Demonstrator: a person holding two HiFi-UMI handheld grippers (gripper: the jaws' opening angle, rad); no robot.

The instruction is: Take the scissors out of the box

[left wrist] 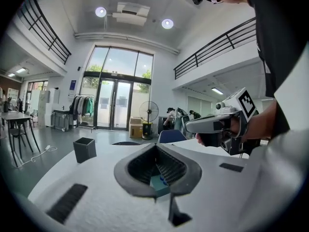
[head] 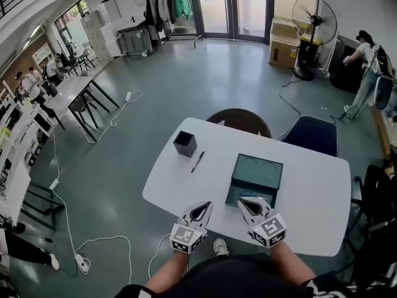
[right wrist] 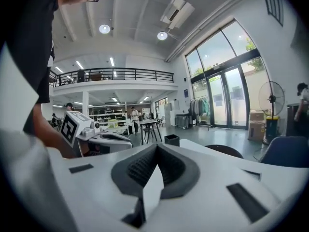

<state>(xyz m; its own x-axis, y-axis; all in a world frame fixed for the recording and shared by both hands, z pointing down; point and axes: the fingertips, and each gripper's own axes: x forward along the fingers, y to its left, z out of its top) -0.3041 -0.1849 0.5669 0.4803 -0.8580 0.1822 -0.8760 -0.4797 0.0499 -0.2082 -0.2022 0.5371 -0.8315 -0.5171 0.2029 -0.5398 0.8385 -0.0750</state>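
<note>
your head camera looks forward and steeply down from well above the white rounded-corner surface. it takes in all of that surface, the left gripper and right gripper at the bottom edge, and the grey hall floor beyond. the left gripper view rides low and close behind its own jaws, facing nearly level across the surface, so the right gripper shows at its right side. the right gripper view mirrors it, catching the left gripper at its left. all three views share the small black square pot and the tall black standing fan.
</note>
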